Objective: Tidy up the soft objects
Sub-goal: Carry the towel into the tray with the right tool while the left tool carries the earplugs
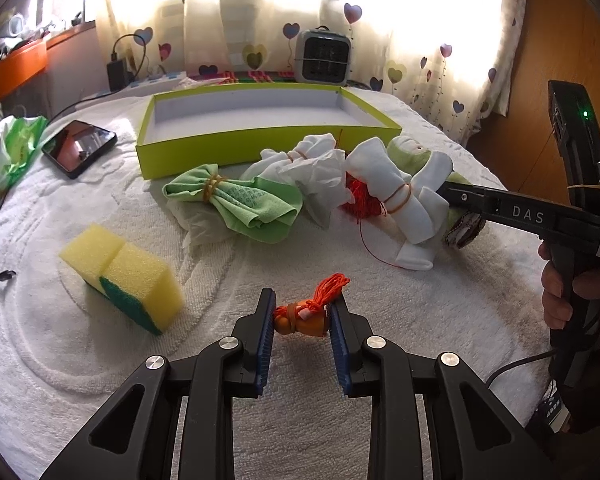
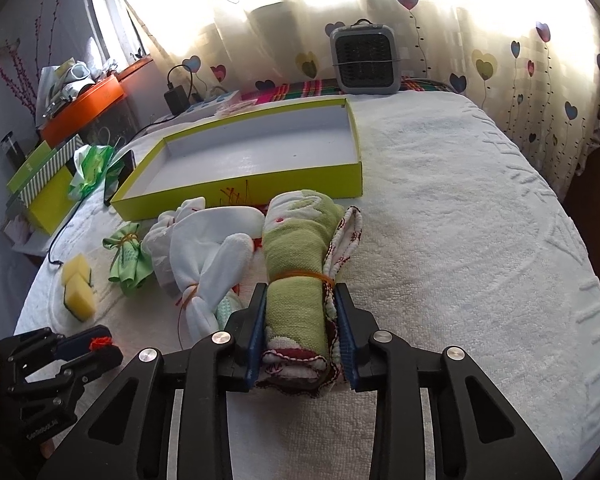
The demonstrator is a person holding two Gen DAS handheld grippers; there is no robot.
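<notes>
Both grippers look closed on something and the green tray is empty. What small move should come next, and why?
Probably lift the right gripper a little, raising the rolled green cloth toward the tray. Its pads press the roll on both sides, the roll still lies on the bedspread, and the left gripper already holds the orange thread bundle.

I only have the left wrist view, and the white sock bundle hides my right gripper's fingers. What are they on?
Observer: The right gripper is shut on the green rolled towel, with one pad pressing each side.
Operator: Where along the roll?
Observer: At its near end, just behind the orange rubber band around it.
Operator: Is the sock bundle caught too?
Observer: No, the white sock bundle lies left of the fingers, outside the jaws.
</notes>
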